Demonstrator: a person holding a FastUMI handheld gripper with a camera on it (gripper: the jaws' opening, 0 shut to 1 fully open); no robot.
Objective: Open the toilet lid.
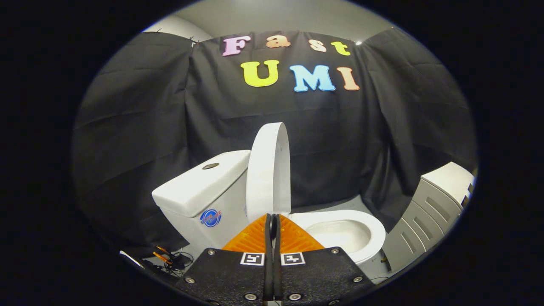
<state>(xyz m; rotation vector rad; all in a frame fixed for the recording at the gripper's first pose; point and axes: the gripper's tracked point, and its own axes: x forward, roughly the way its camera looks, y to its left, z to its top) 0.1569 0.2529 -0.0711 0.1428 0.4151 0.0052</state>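
Note:
A white toilet stands against the black cloth wall. Its lid [268,170] is raised upright and leans back toward the cistern [203,182]. The seat [374,229] lies flat around the open bowl [340,233]. My gripper [272,219] is shut, with the two fingertips pressed together and nothing between them. The tips sit just in front of the lid's lower edge, near the hinge end of the seat; I cannot tell whether they touch it.
A grey cabinet [429,216] with slotted fronts stands to the right of the bowl. Cables and small orange-tipped tools [168,258] lie on the floor left of the toilet base. Black cloth [136,127] encloses the booth behind and at both sides.

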